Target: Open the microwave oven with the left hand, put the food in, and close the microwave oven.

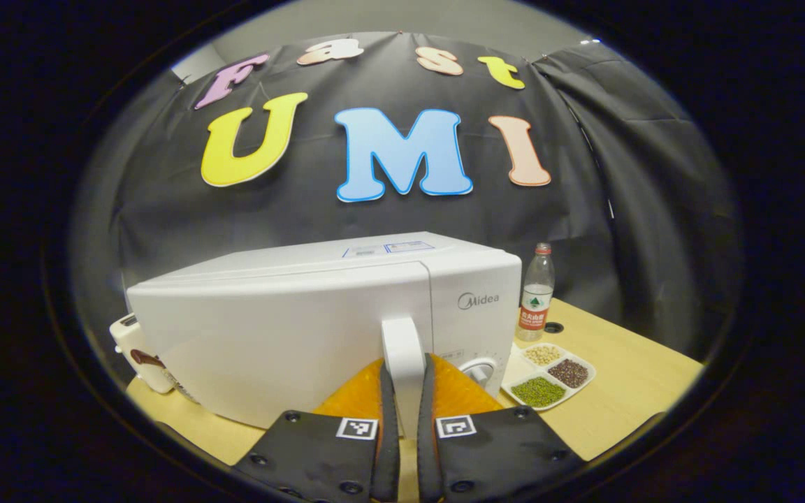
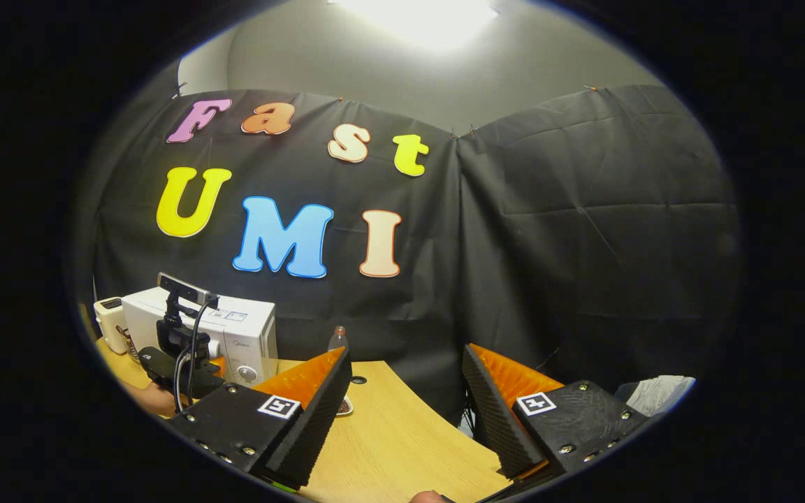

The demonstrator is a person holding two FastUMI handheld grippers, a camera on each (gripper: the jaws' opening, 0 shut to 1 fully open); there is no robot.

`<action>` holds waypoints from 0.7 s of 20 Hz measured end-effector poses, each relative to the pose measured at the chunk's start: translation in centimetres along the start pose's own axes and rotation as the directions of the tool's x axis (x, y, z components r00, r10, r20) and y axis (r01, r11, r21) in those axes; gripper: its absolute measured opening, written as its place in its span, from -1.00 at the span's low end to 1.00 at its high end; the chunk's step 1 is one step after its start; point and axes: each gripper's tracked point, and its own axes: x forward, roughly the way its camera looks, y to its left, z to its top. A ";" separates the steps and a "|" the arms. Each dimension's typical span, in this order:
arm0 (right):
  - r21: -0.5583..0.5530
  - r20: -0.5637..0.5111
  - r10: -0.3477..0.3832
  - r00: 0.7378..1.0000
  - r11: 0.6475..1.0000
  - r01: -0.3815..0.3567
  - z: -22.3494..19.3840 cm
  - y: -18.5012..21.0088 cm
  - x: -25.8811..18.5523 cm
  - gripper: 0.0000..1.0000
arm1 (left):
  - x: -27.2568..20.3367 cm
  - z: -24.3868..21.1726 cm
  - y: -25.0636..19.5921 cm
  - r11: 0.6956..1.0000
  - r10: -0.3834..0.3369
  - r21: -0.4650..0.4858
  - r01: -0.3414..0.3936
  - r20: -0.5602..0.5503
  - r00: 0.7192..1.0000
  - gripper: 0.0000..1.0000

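A white microwave oven (image 1: 318, 321) stands on the wooden table, its door slightly swung out at the handle side. My left gripper (image 1: 403, 377) is shut on the door's white vertical handle (image 1: 402, 349), both fingers pressing its sides. A white divided dish (image 1: 549, 374) of beans and grains lies on the table right of the microwave. In the right gripper view my right gripper (image 2: 406, 391) hangs open over the table with nothing between its fingers. Far off at the left of that view stand the microwave oven (image 2: 235, 335) and the left gripper (image 2: 179, 356) at its front.
A clear plastic bottle (image 1: 535, 297) with a red cap stands behind the dish. A white toaster (image 1: 138, 349) sits left of the microwave. A round cable hole (image 1: 553, 327) is in the table (image 1: 640, 377). Black cloth walls close the back and right.
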 end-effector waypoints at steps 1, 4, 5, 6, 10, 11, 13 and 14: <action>0.003 0.001 -0.001 1.000 1.000 0.001 0.1 -0.3 -0.1 0.93 | -0.1 0.0 0.0 1.000 0.002 -0.002 -0.002 -0.004 1.000 -0.68; 0.009 0.002 -0.004 1.000 1.000 0.004 0.0 -1.2 -0.3 0.93 | -0.2 0.0 0.1 1.000 0.018 -0.013 -0.018 -0.017 1.000 -0.79; 0.011 0.002 -0.003 1.000 1.000 0.003 0.1 -1.4 -0.3 0.93 | -0.2 0.0 0.1 1.000 0.022 -0.020 -0.022 -0.023 1.000 -0.79; 0.013 0.002 0.000 1.000 1.000 0.000 0.1 -1.7 -0.4 0.93 | -0.3 0.0 0.1 0.999 0.025 -0.027 -0.026 -0.032 0.999 -0.79; 0.019 0.012 0.013 1.000 1.000 -0.013 0.3 -2.6 -0.3 0.93 | -1.8 -1.0 0.0 0.998 0.039 -0.044 -0.043 -0.082 0.996 -0.82; 0.025 0.015 0.019 1.000 1.000 -0.019 0.4 -2.7 -0.4 0.93 | -2.8 -1.1 -0.1 0.998 0.045 -0.036 -0.047 -0.049 0.998 -0.82; 0.043 0.022 0.042 0.999 0.998 -0.042 0.5 -2.7 -0.3 0.93 | -5.0 -0.8 0.3 0.999 0.045 0.001 -0.045 -0.014 0.999 -0.75; 0.047 0.027 0.058 0.998 0.997 -0.059 0.6 -2.4 -0.3 0.94 | -5.9 -0.8 0.4 0.999 0.037 -0.005 -0.037 -0.006 0.999 -0.74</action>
